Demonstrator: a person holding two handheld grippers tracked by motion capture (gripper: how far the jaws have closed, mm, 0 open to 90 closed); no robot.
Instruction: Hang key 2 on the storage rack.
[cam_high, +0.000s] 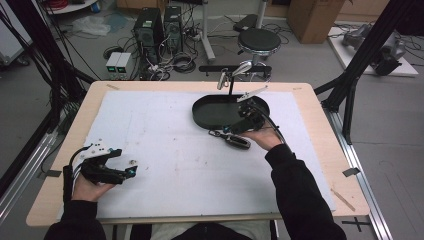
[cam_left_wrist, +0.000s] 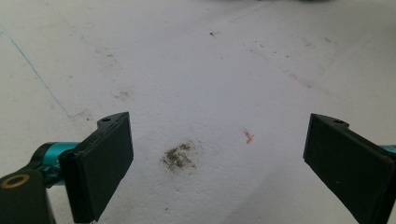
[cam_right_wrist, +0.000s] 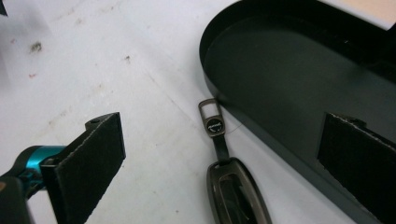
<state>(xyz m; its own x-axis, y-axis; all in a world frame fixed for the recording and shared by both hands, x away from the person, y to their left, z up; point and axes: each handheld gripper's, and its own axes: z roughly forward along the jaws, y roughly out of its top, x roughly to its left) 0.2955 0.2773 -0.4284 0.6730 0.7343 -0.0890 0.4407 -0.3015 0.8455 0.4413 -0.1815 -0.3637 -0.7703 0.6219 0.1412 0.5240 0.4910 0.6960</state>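
With jaws spread wide, the right gripper (cam_right_wrist: 224, 163) straddles the car key fob (cam_right_wrist: 236, 191) lying just beside the black oval tray (cam_right_wrist: 289, 70), so one jaw may catch the tray's rim while closing, while the left gripper (cam_left_wrist: 217, 163) rests open, well apart.

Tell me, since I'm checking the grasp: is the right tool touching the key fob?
Apart. In the right gripper view the key fob lies on the mat between the open right tool jaws, white mat showing on both sides.

Glossy dark key fob (cam_right_wrist: 238, 196) beside matt black tray (cam_right_wrist: 299, 70).
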